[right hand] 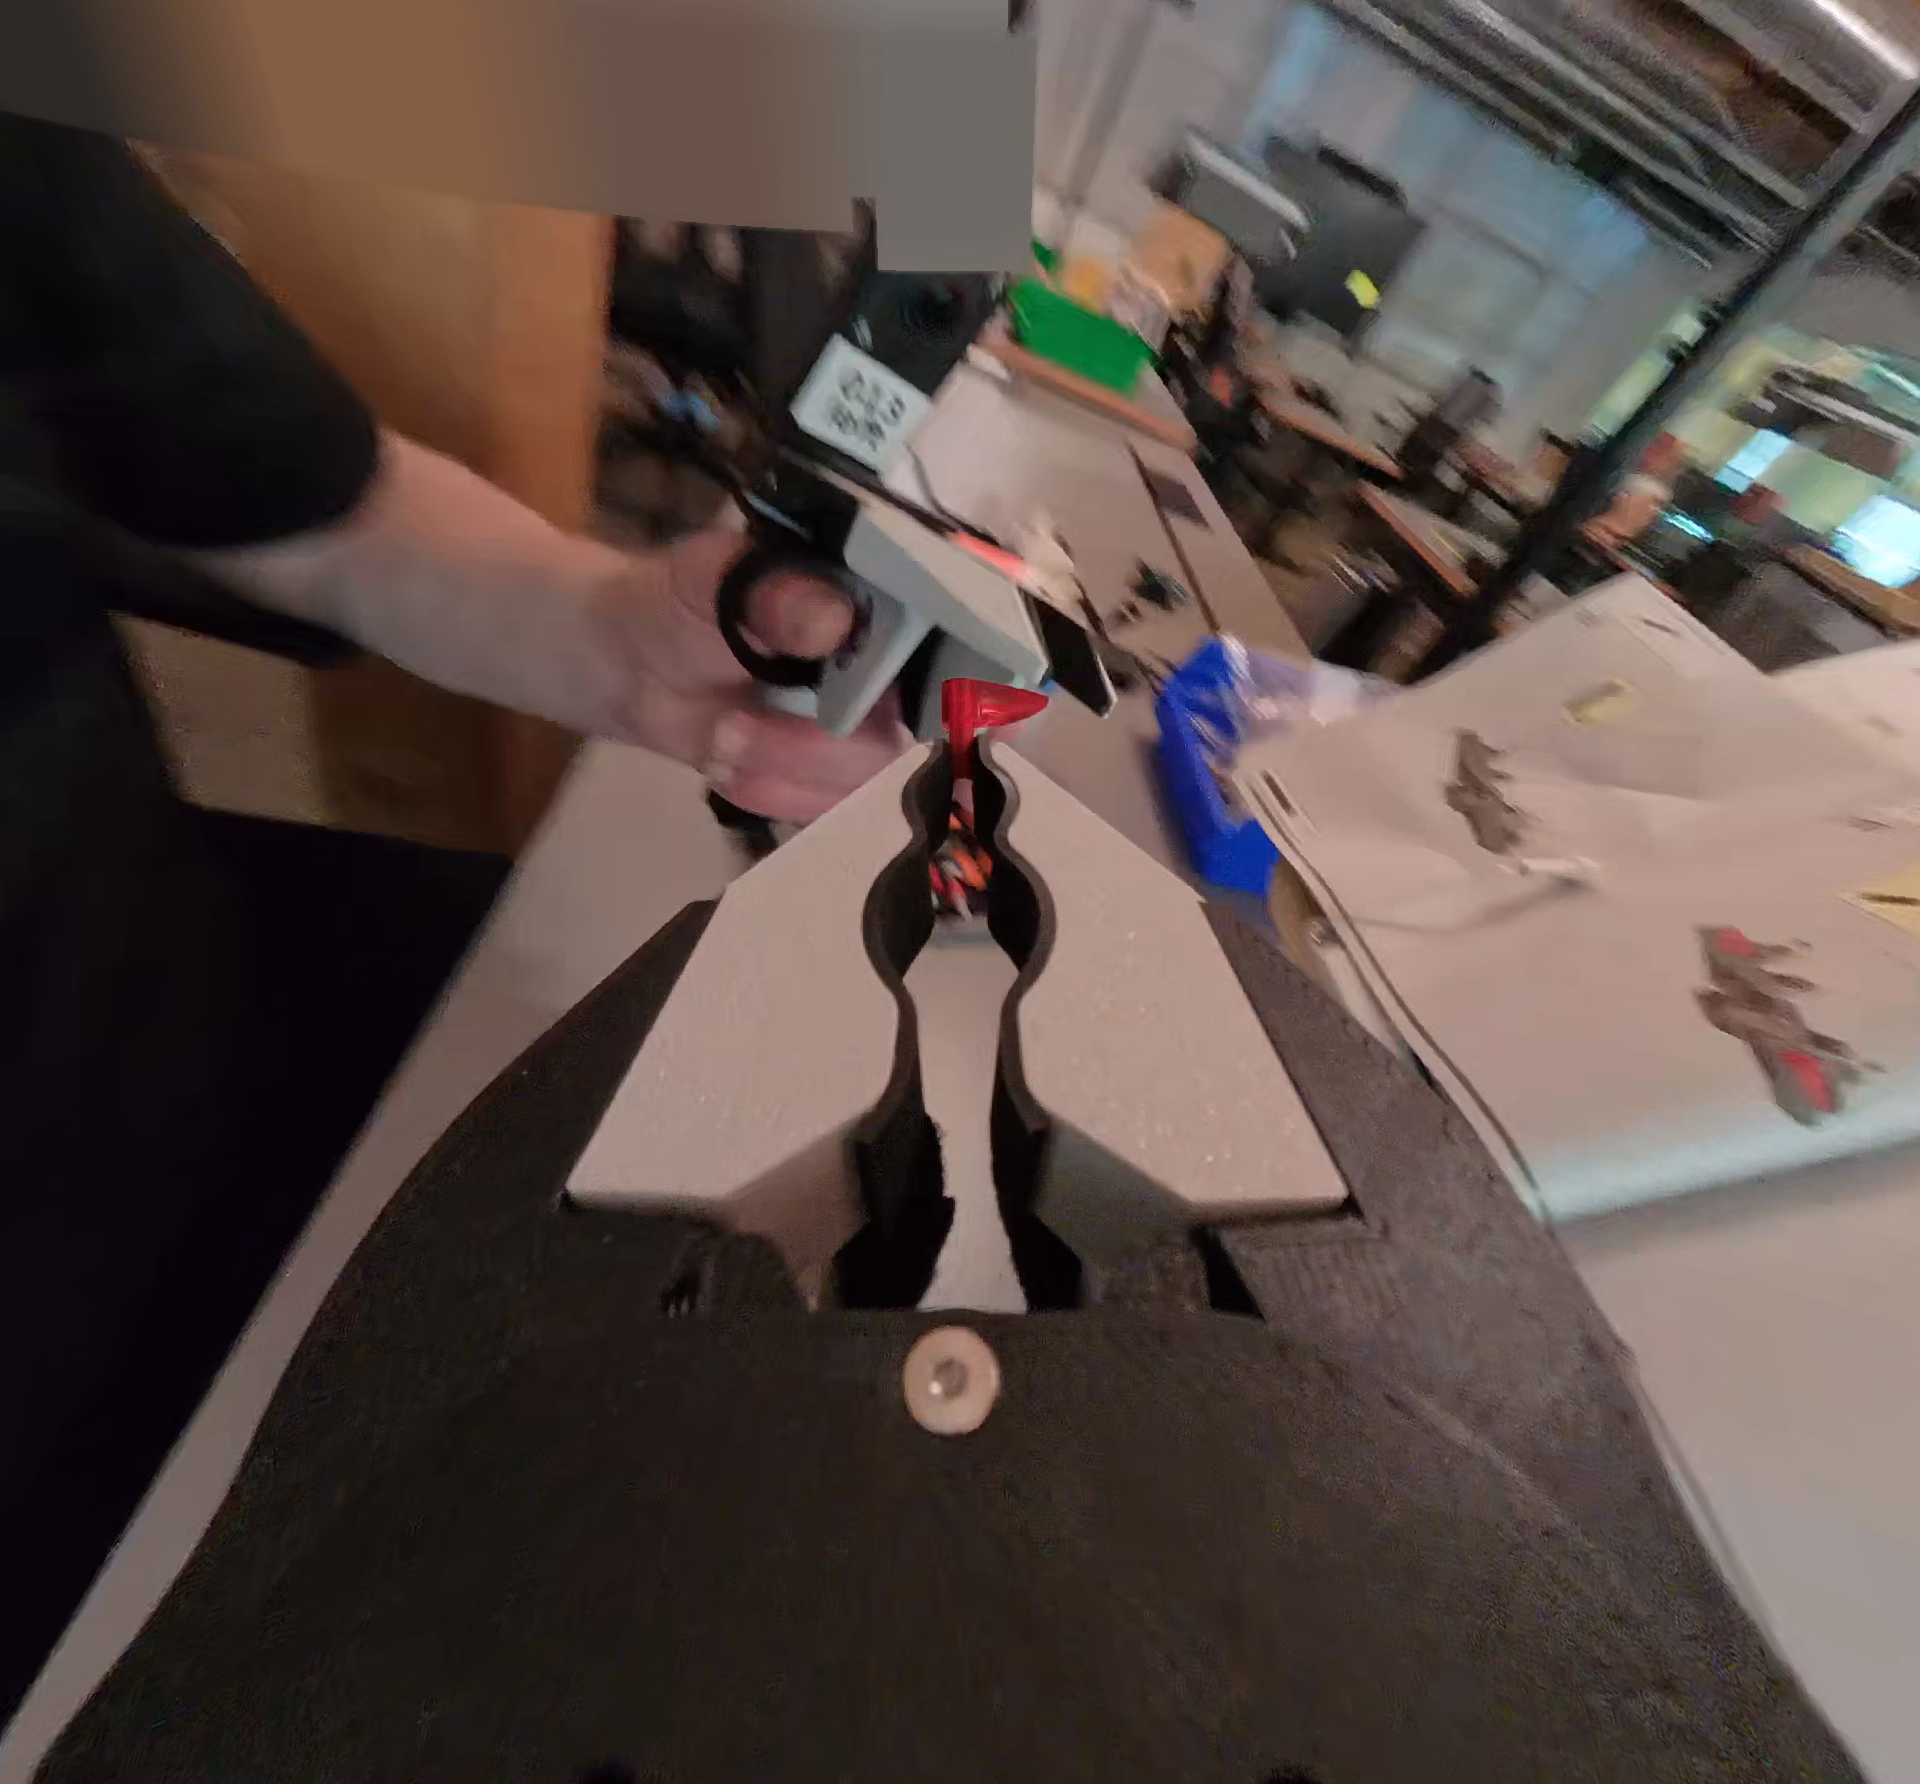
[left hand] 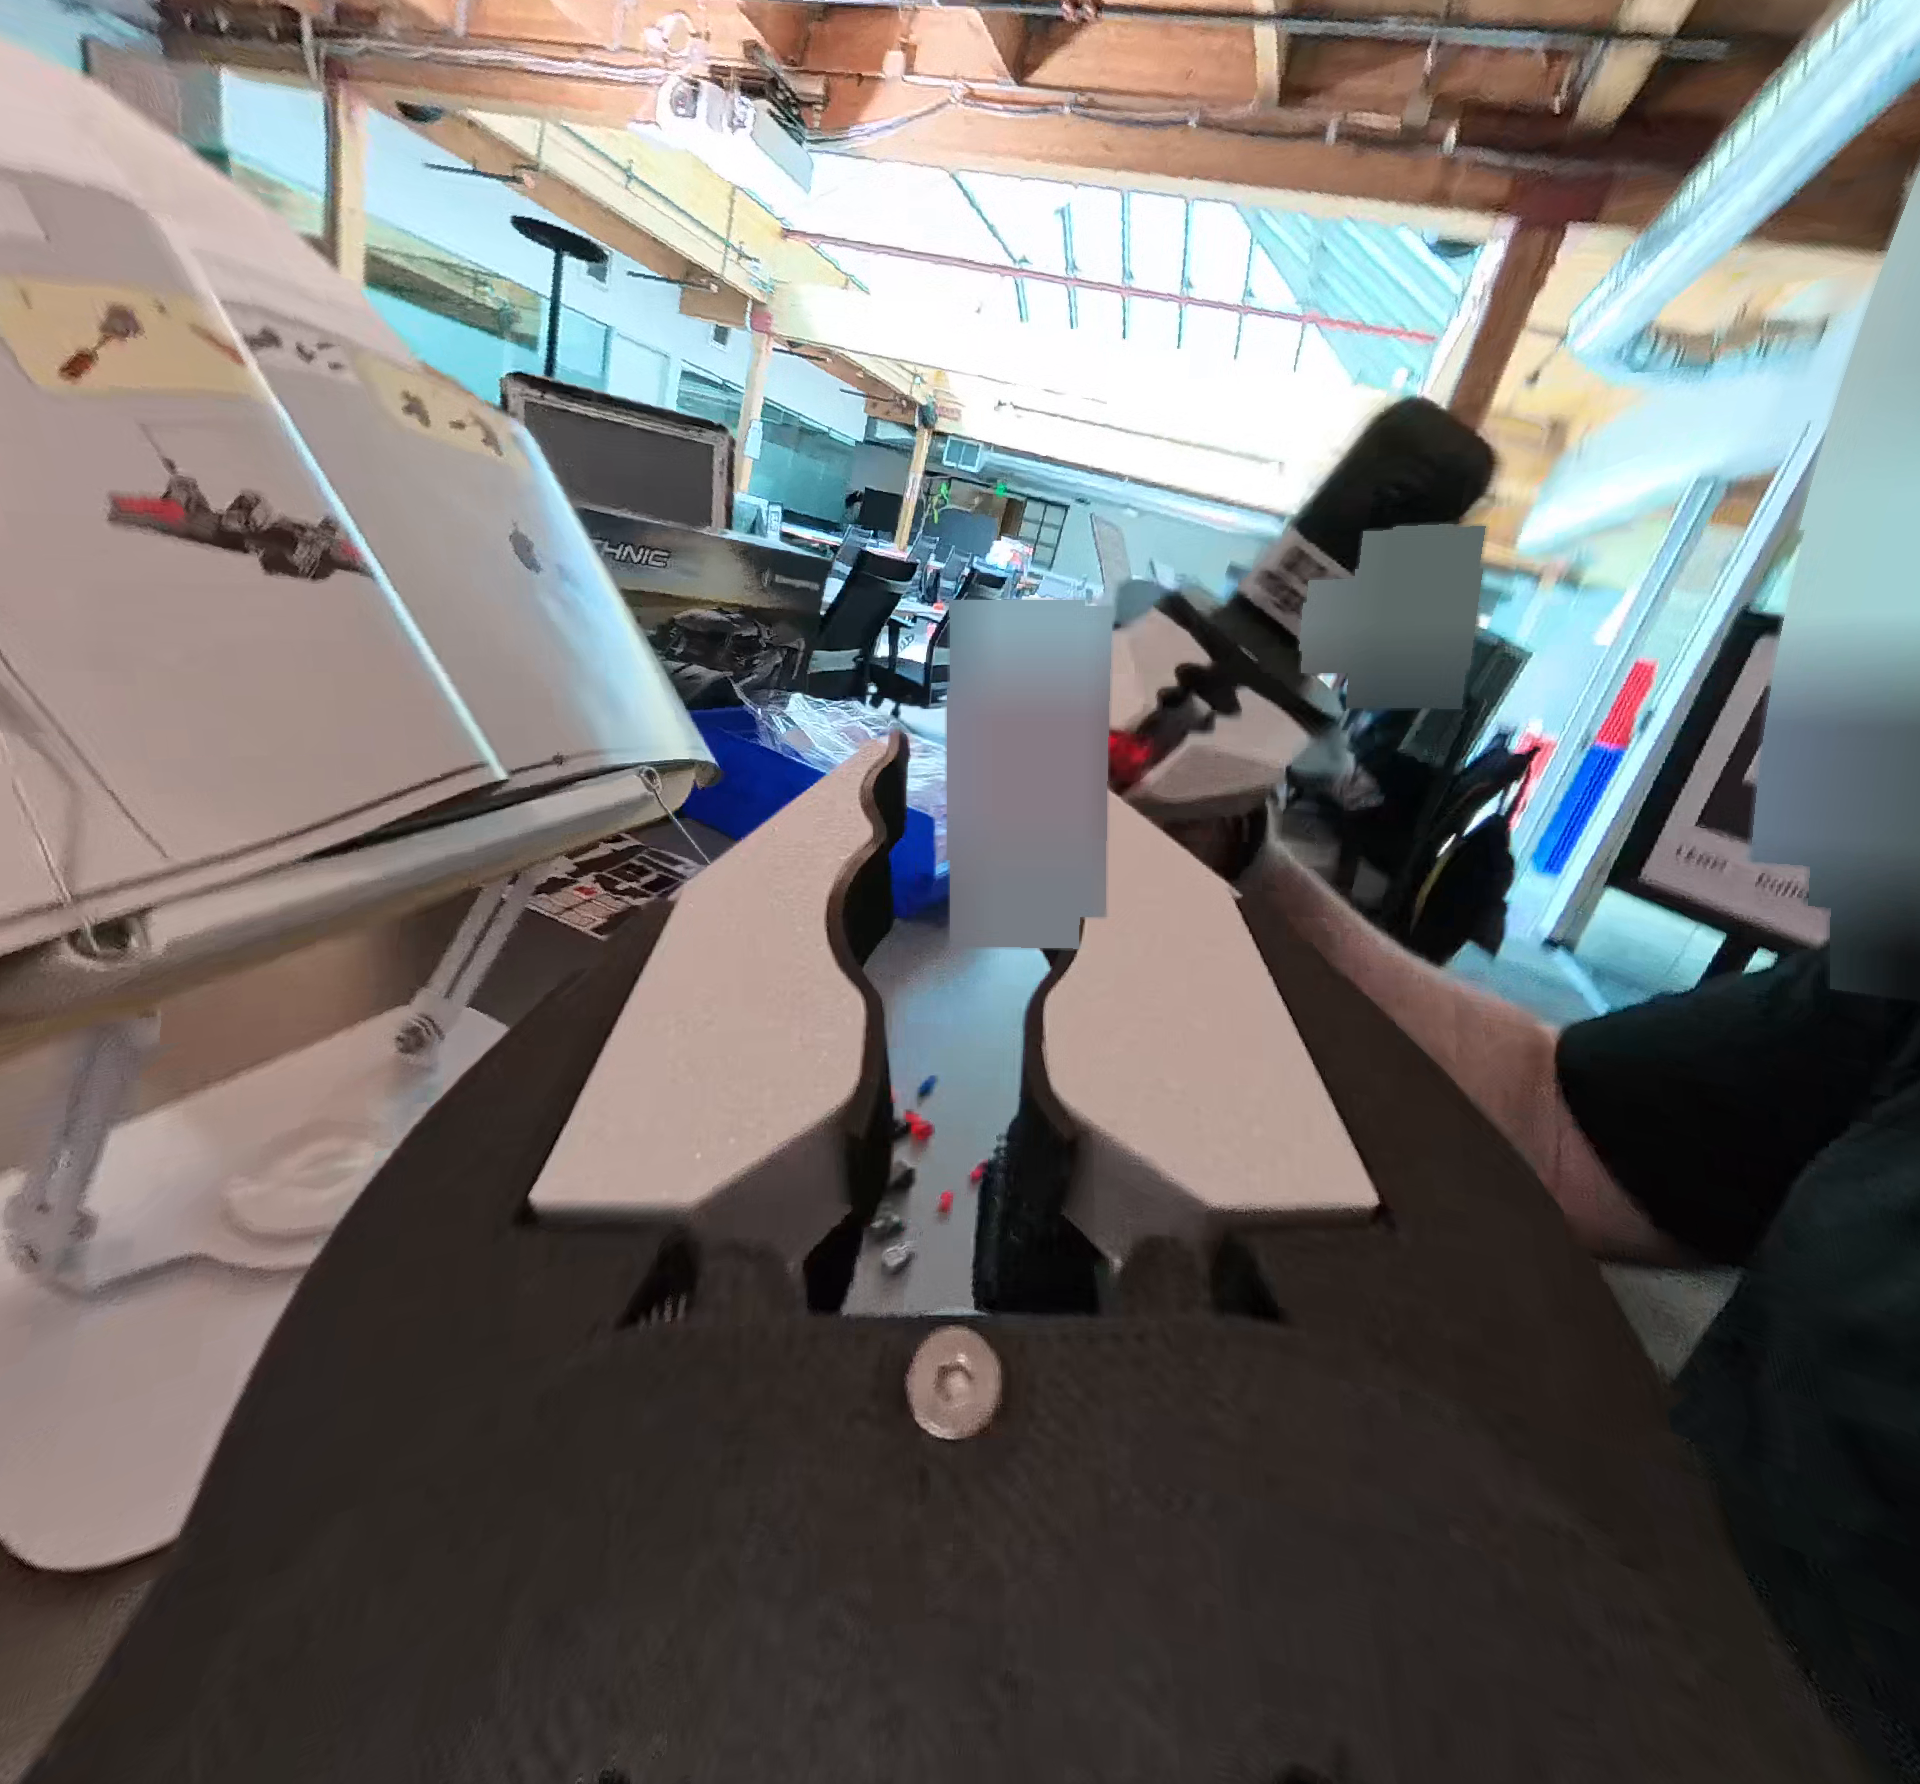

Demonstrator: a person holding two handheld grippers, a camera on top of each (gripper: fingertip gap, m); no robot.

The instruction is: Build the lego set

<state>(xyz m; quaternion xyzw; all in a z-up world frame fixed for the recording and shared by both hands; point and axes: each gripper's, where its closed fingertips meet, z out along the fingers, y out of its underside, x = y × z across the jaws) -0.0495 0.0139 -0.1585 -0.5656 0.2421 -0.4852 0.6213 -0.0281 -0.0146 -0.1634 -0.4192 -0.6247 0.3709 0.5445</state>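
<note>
Up close, right claw (right hand: 961, 758) pinches one red piece (right hand: 982, 708); left claw (left hand: 987, 778) gapes.

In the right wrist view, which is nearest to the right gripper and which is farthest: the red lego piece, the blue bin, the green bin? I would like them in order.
Measured from the right gripper:
1. The red lego piece, at the fingertips, apparently pinched between them.
2. The blue bin, to the right on the table, beside the open instruction booklet.
3. The green bin, far back, above centre.
</note>
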